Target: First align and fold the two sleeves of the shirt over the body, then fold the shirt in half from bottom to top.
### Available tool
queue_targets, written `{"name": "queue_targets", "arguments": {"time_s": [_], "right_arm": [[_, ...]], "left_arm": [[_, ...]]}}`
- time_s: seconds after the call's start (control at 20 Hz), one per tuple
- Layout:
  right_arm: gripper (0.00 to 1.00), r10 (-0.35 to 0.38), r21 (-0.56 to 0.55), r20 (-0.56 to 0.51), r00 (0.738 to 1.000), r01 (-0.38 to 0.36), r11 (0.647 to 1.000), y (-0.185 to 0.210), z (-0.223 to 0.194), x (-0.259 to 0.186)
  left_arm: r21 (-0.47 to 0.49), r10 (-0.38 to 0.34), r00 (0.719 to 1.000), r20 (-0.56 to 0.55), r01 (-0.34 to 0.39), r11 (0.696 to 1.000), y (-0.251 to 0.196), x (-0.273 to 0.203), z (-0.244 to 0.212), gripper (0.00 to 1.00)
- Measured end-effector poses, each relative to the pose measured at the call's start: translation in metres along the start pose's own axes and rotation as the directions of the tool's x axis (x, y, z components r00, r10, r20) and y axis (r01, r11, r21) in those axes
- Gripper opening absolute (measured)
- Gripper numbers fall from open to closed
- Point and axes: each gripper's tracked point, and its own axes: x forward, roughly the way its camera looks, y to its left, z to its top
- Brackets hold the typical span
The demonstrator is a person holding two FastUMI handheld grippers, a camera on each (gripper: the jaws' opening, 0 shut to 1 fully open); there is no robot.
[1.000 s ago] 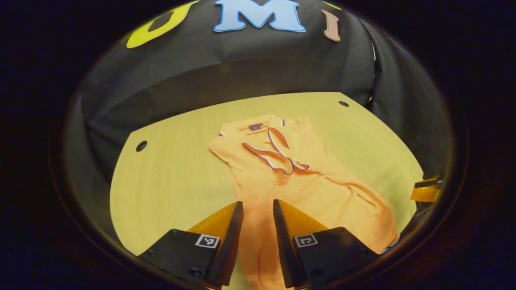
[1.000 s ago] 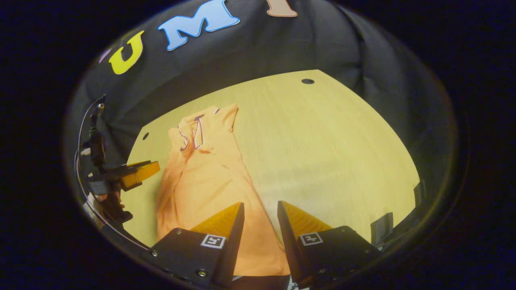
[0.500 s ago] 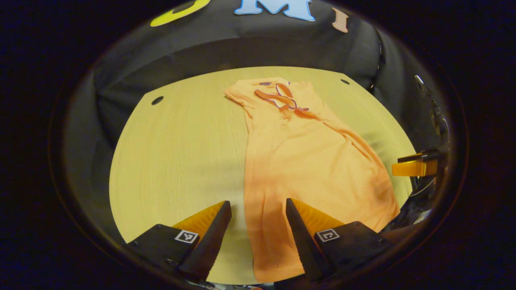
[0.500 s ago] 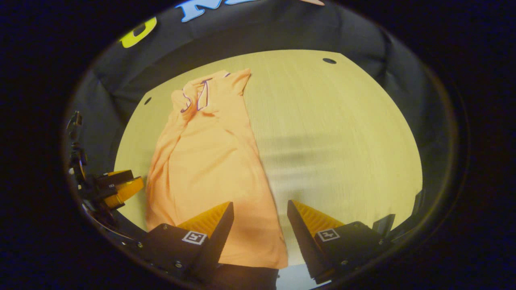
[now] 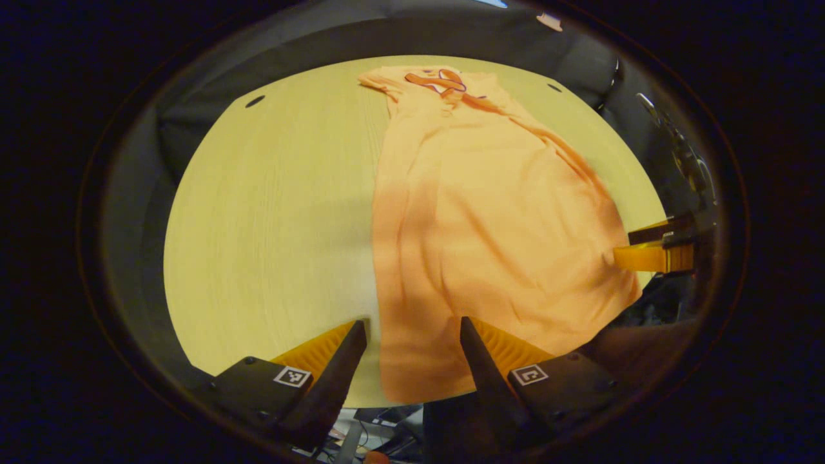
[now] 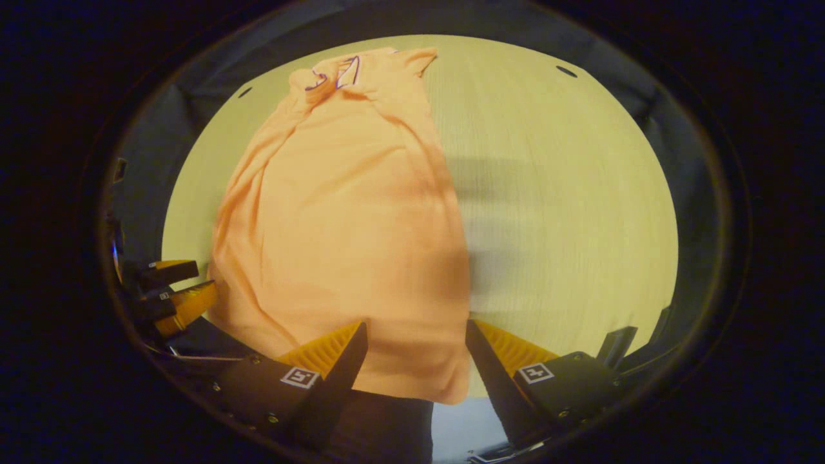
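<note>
An orange polo shirt lies lengthwise on the wooden table, collar at the far end, both sleeves folded in over the body. Its hem lies at the table's near edge. My left gripper hovers open above the hem's left corner, nothing between its fingers. In the right gripper view the same shirt runs away from me, and my right gripper is open above the hem's right corner. The right gripper also shows at the right in the left gripper view, and the left gripper at the left in the right gripper view.
The light wooden table has small dark holes near its far corners. Bare tabletop stretches on both sides of the shirt. Black cloth walls the booth behind the table. The near table edge lies just under both grippers.
Both grippers pulled back toward the near edge and rose, and their fingers spread wider. The shirt now lies stretched out flat and long instead of bunched near the fingers.
</note>
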Motion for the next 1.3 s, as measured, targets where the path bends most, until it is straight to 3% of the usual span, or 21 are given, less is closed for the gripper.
{"name": "queue_targets", "arguments": {"time_s": [0.4, 0.45, 1.1, 1.2, 1.25, 1.3], "right_arm": [[0.96, -0.091, -0.133, -0.079, 0.993, 0.08, 0.988, -0.004, -0.02, 0.014], [0.96, -0.098, -0.137, -0.085, 0.992, 0.085, 0.987, -0.004, -0.022, 0.015], [0.97, -0.112, -0.105, -0.116, 0.987, 0.1, 0.989, -0.004, -0.021, 0.018], [0.75, -0.124, -0.074, -0.114, 0.986, 0.116, 0.991, -0.005, -0.016, 0.017], [0.53, -0.132, -0.058, -0.107, 0.985, 0.127, 0.99, -0.005, -0.012, 0.019], [0.39, -0.141, -0.057, -0.107, 0.984, 0.136, 0.989, -0.005, -0.01, 0.017]], "left_arm": [[0.027, 0.021, 0.993, -0.119, -0.018, 0.999, 0.001, 0.012, -0.026, 0.96], [0.032, 0.02, 0.993, -0.119, -0.017, 0.999, 0.0, 0.014, -0.026, 0.99], [0.021, 0.024, 0.977, -0.212, -0.02, 1.0, -0.005, 0.017, -0.02, 0.96], [0.041, 0.014, 0.98, -0.2, -0.006, 0.999, -0.011, 0.017, -0.018, 0.81], [0.046, 0.005, 0.982, -0.189, 0.004, 0.999, -0.016, 0.02, -0.013, 0.62], [0.045, -0.007, 0.984, -0.18, 0.015, 0.999, -0.018, 0.019, -0.011, 0.44]]}}
